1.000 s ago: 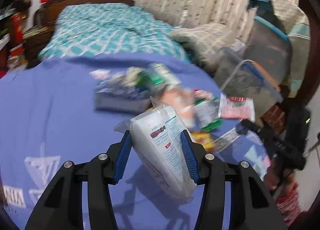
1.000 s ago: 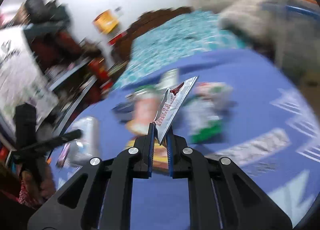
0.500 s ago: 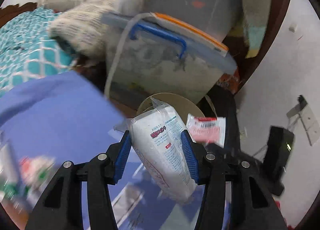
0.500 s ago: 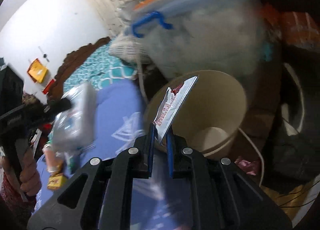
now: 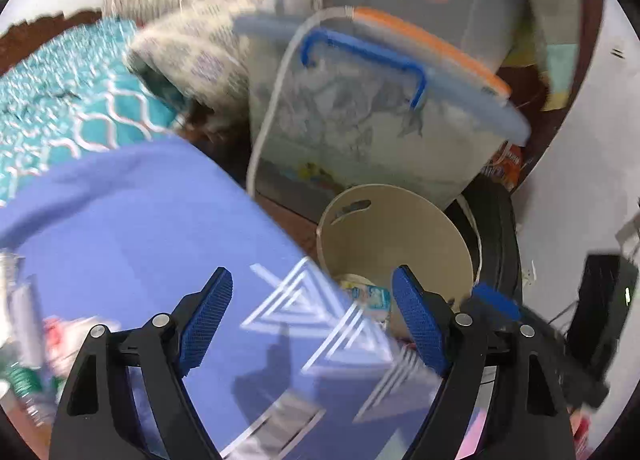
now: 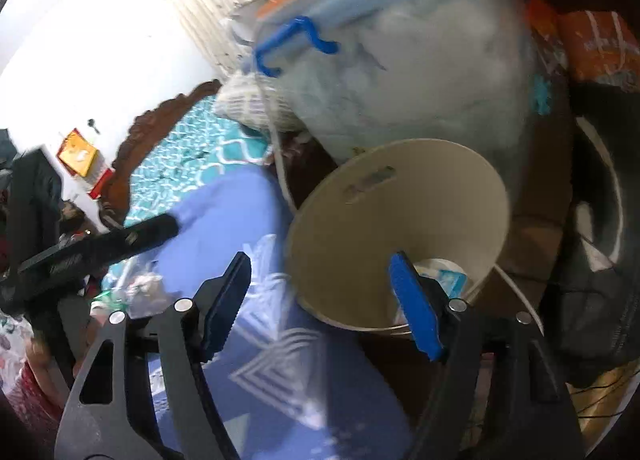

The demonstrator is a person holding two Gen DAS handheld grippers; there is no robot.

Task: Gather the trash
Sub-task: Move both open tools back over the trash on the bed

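jaws opening and empty, left gripper (image 5: 310,302) and right gripper (image 6: 320,294) drop trash into round beige plastic bin (image 6: 400,163) beside blue bedsheet (image 5: 132,219) corner; next, back for remaining wrappers (image 6: 136,292).

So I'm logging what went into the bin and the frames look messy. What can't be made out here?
- Contents of the beige round plastic bin: right wrist view, the blue finger pad covers part; only a pale wrapper shows.
- The same bin's bottom: left wrist view, cut off by the purple bedsheet.
- Leftover litter on the sheet: left wrist view, blurred at the edge.
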